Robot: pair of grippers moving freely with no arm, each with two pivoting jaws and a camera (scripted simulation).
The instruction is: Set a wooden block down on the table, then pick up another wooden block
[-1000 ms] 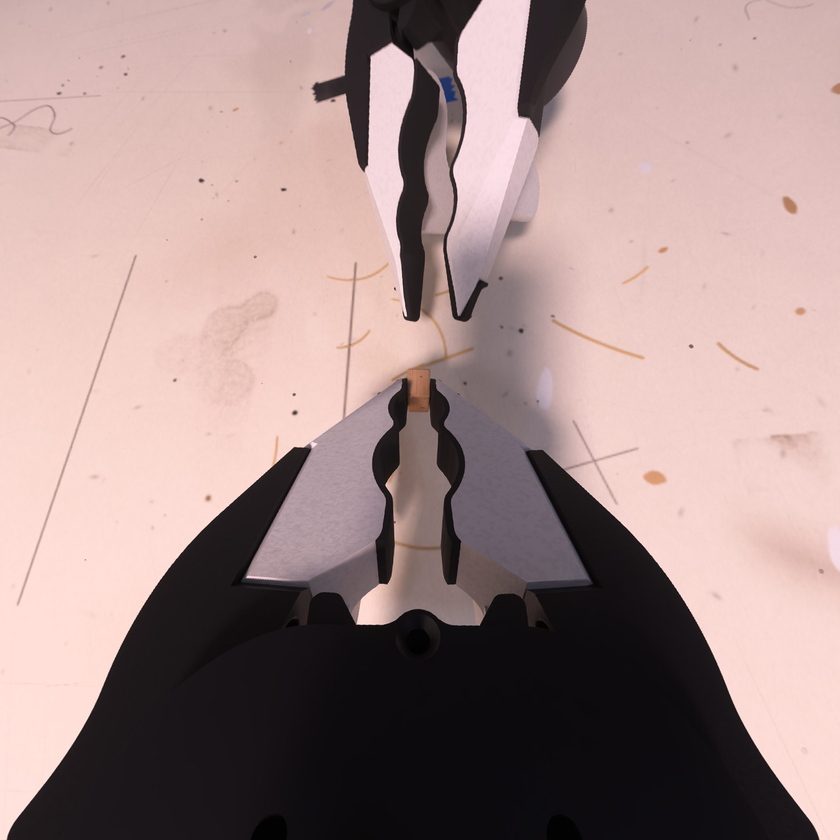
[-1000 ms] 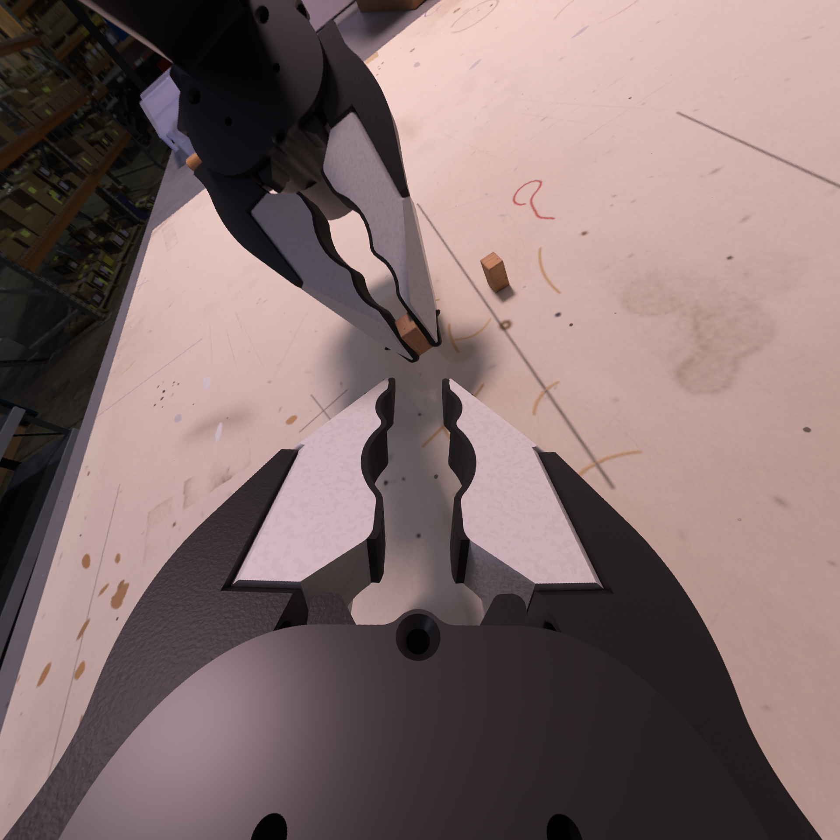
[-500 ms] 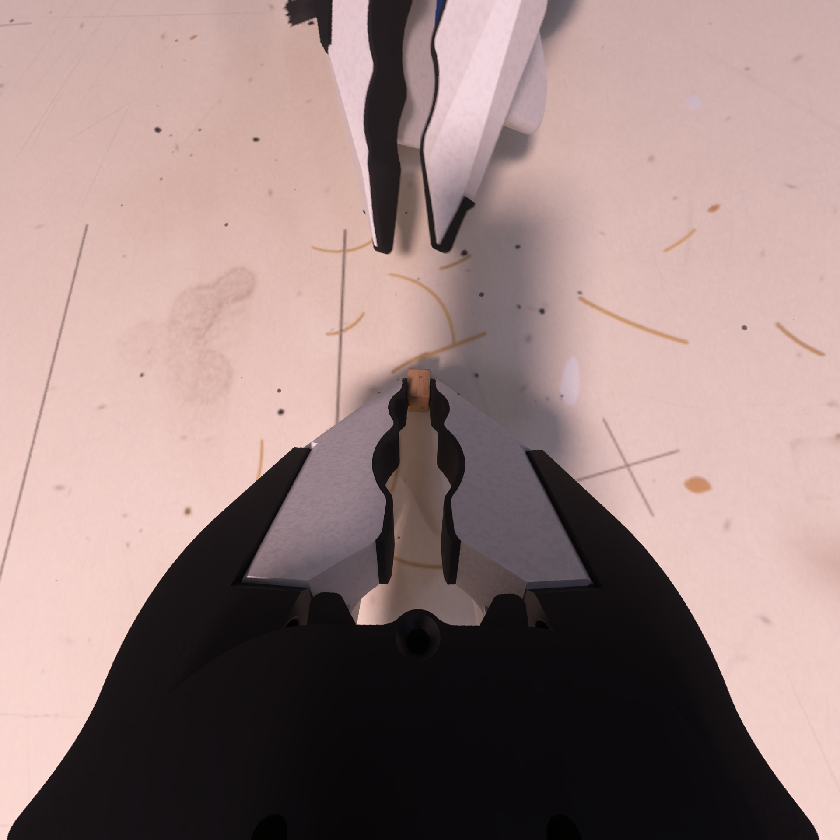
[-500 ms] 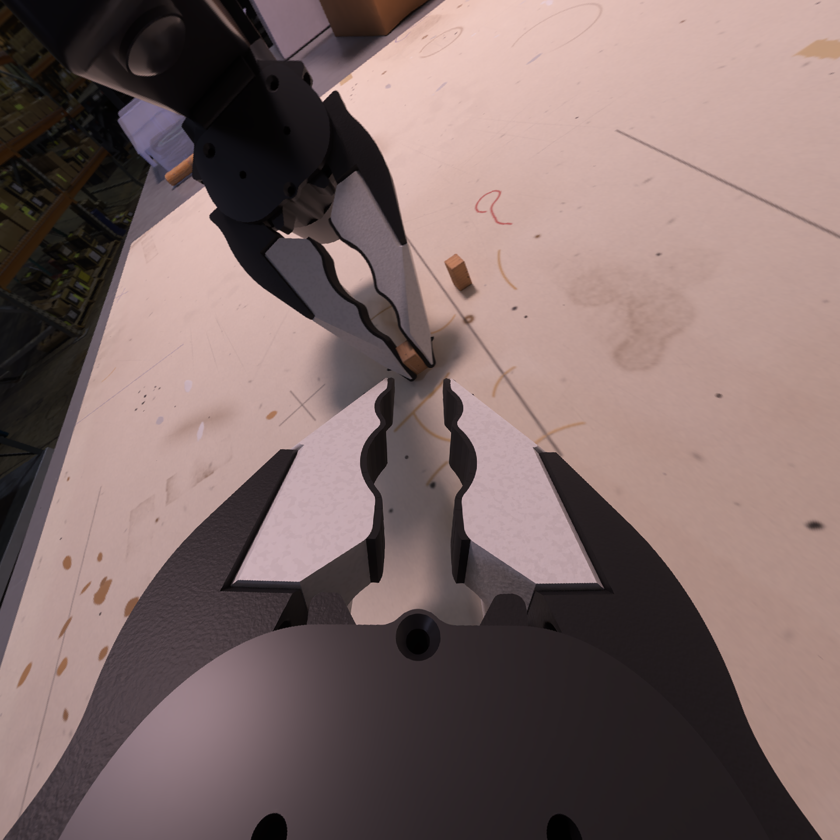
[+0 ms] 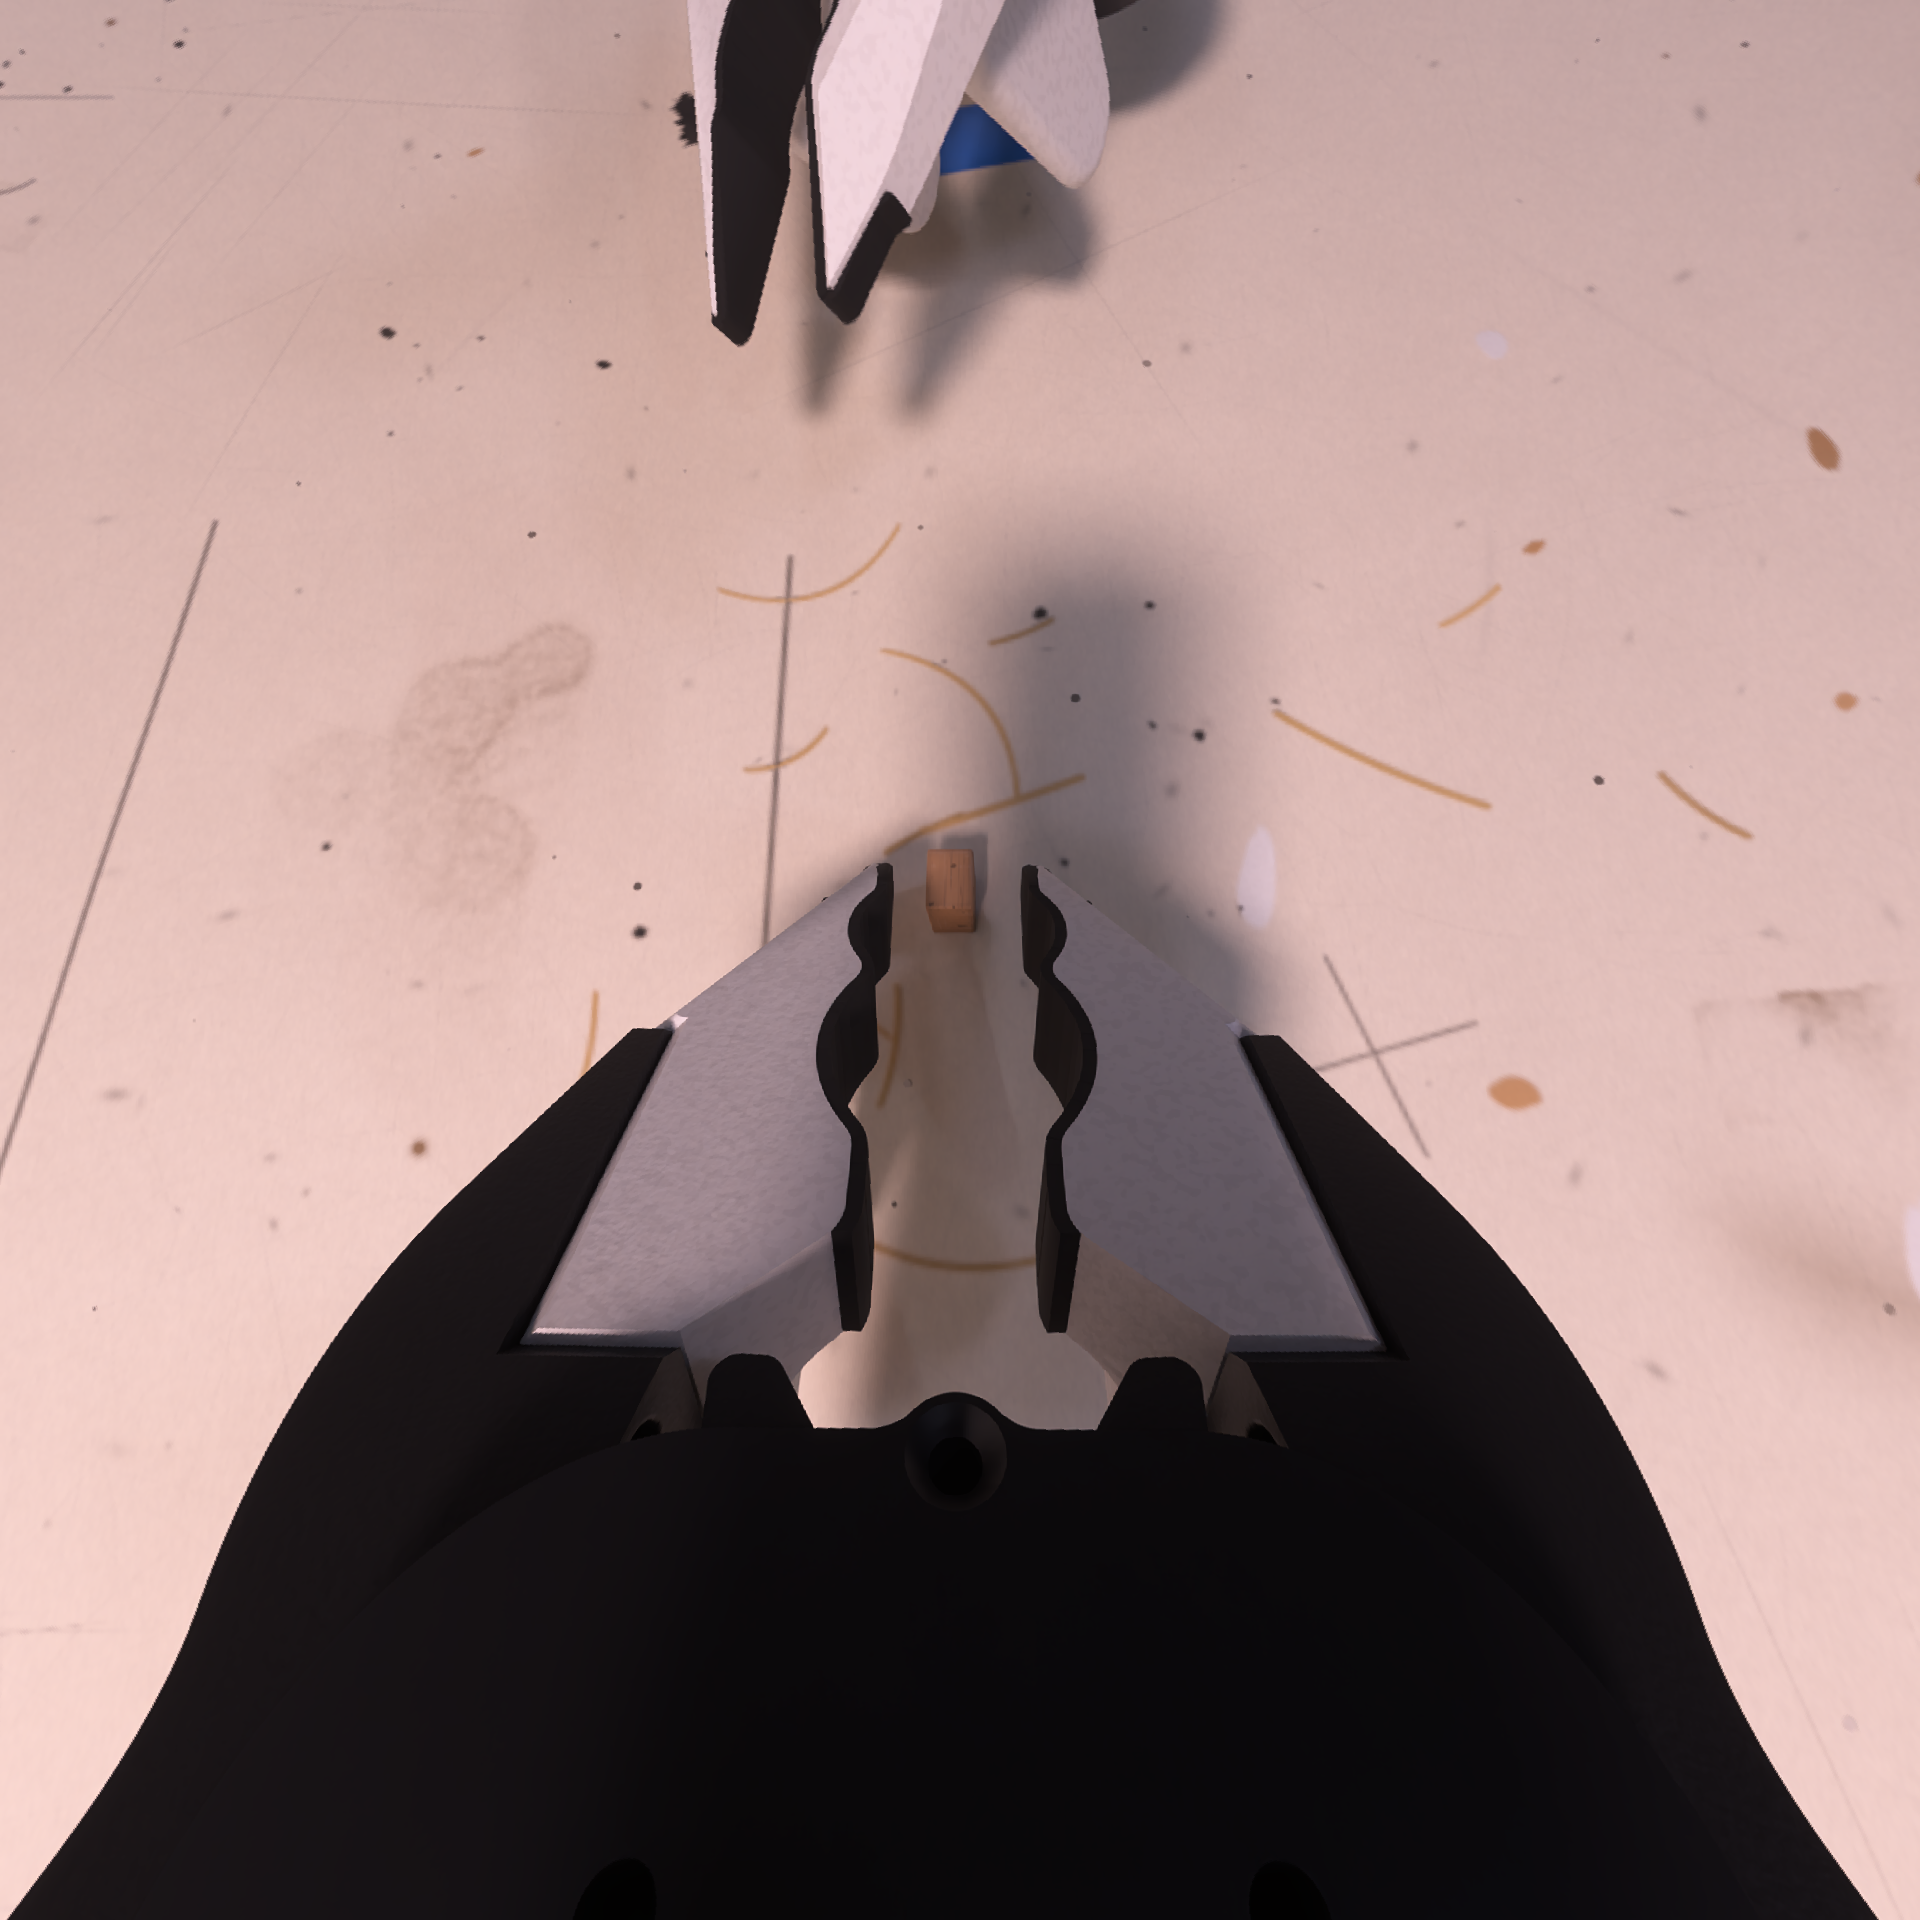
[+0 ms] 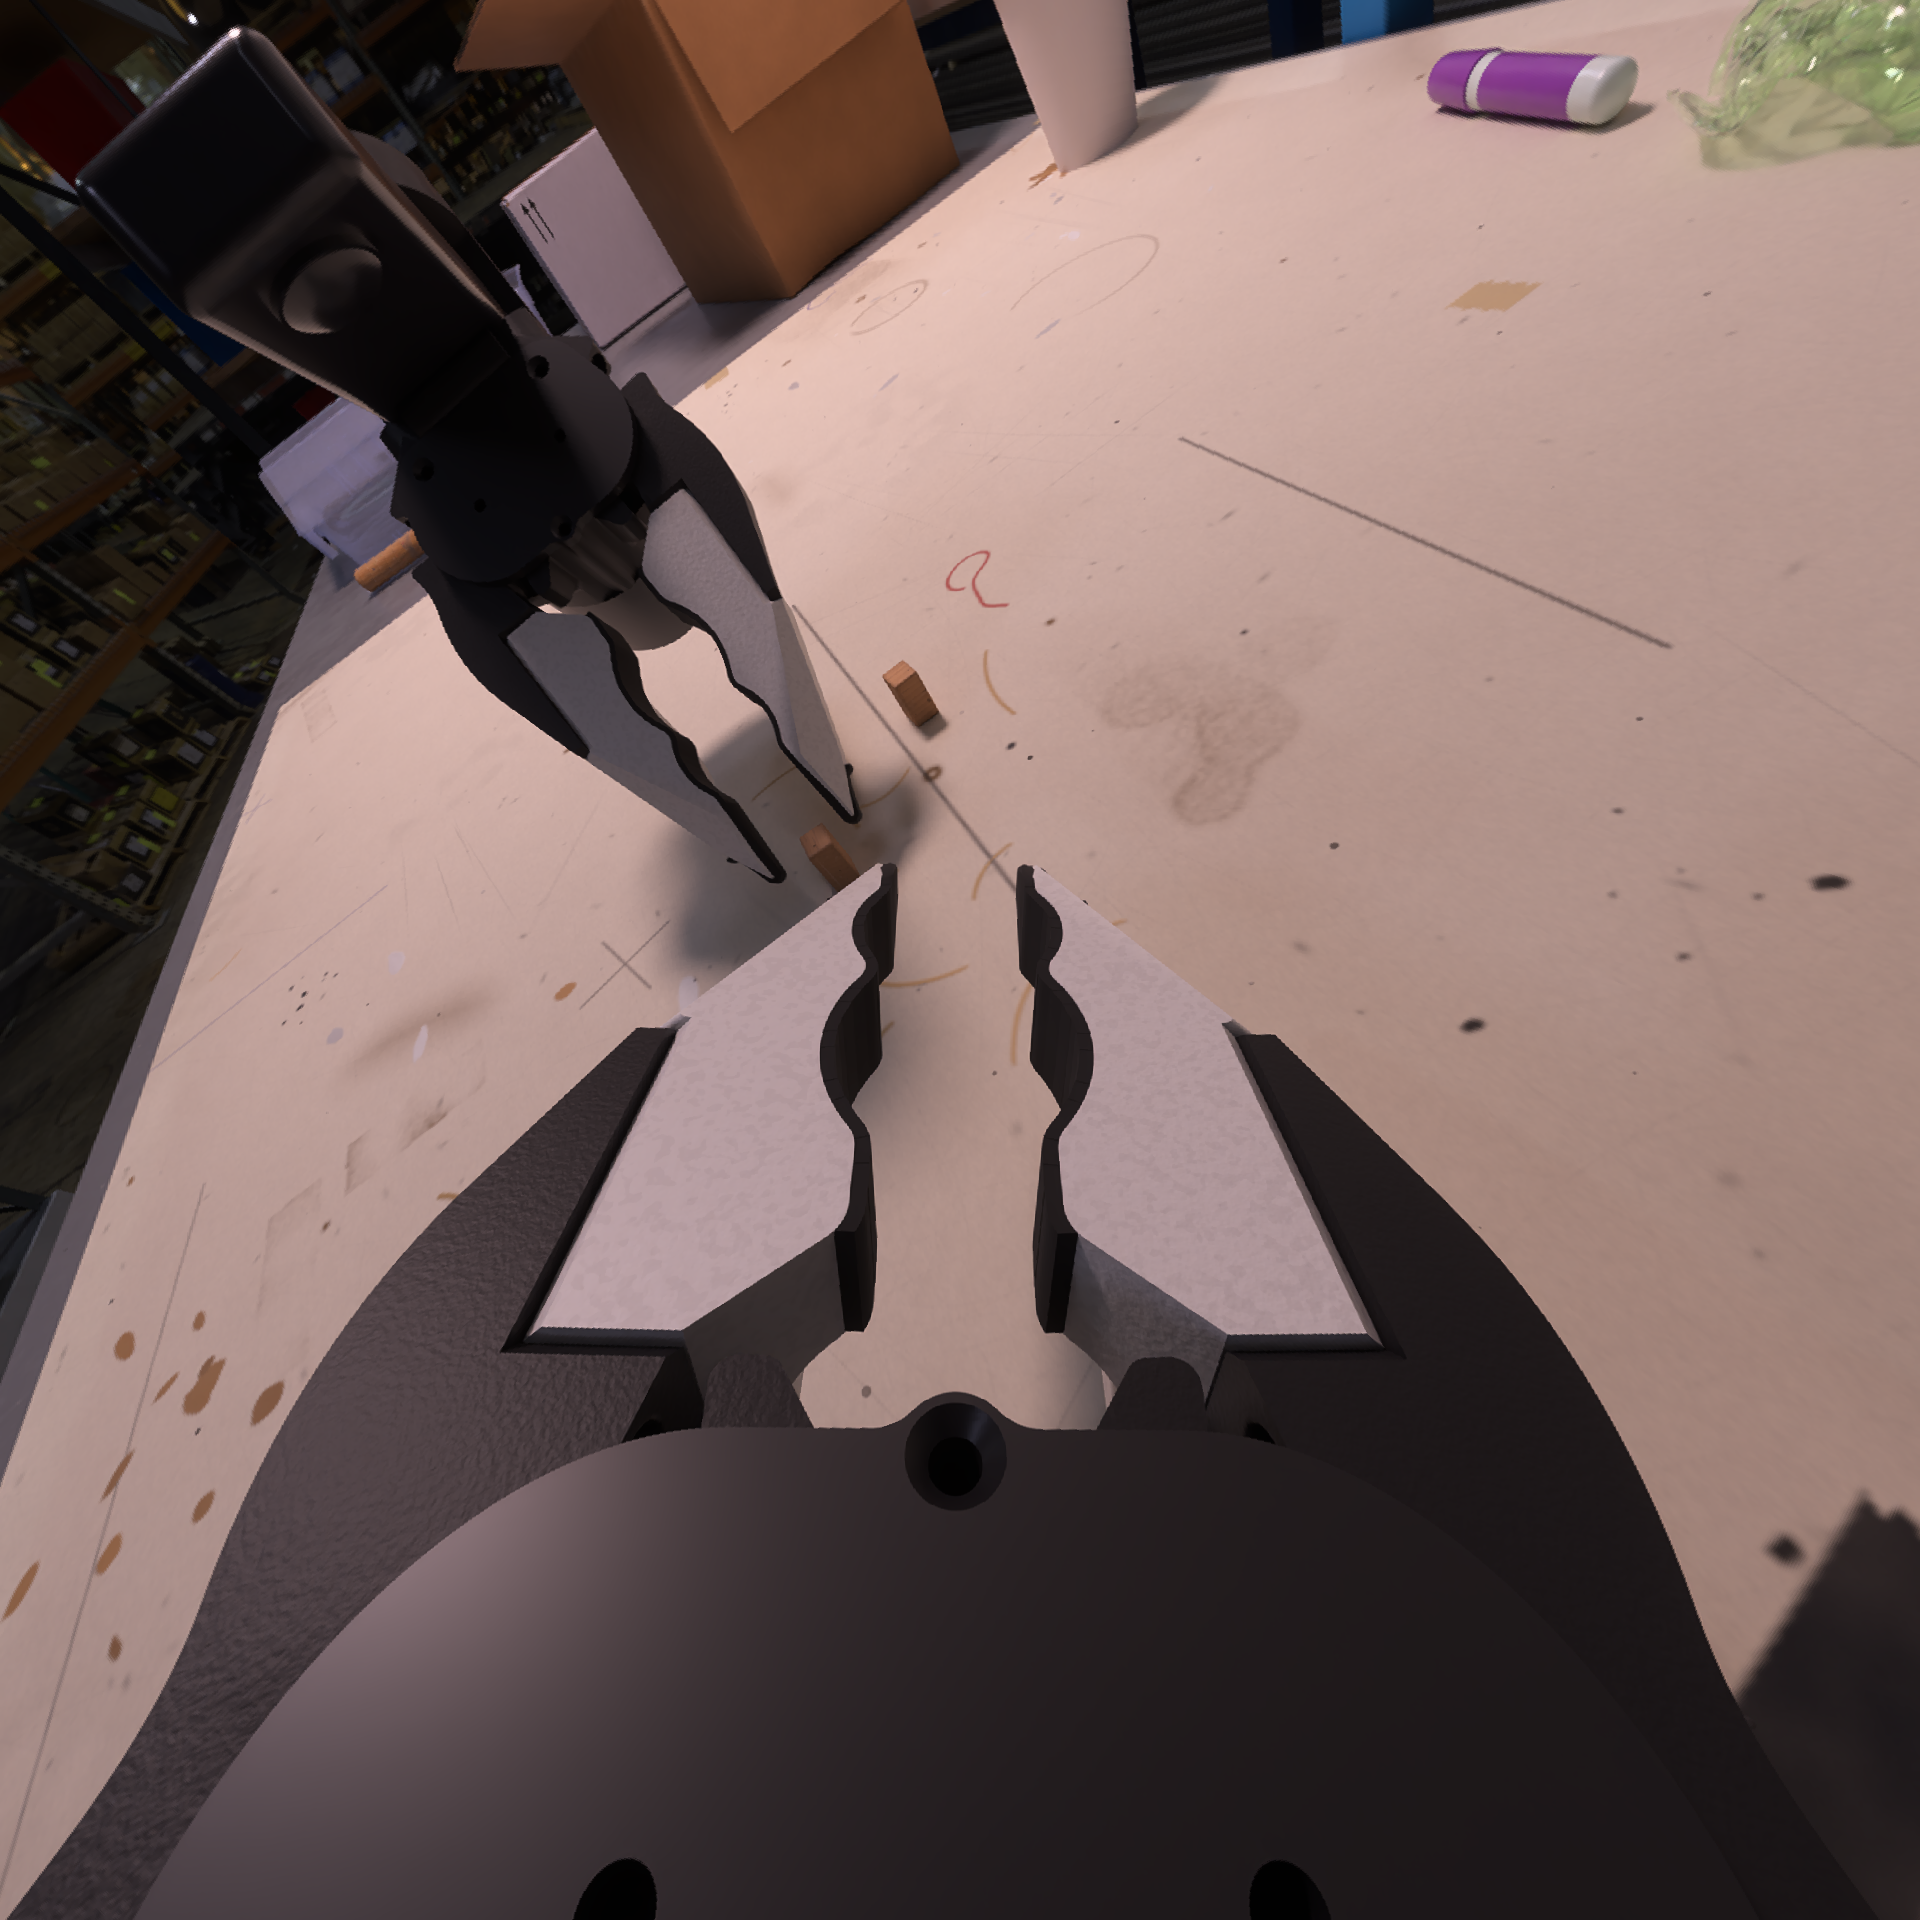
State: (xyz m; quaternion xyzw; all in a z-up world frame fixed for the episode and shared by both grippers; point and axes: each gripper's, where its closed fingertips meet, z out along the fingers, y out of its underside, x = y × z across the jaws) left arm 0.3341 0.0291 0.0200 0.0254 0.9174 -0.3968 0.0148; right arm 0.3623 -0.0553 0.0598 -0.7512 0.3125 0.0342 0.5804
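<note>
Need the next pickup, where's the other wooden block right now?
In the right wrist view, the second wooden block stands alone on the table, beyond the open left gripper.

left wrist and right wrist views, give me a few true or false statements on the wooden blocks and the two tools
1. The left tool is shut on the small tan wooden block. False: its jaws are open and the block sits free on the pale stained table.
2. The right tool is open and empty. True.
3. A second small wooden block lies farther off on the table. True.
4. The purple cylindrical bottle with a white cap stands upright. False: it lies on its side.
5. The brown cardboard box sits at the table's far end. True.
</note>
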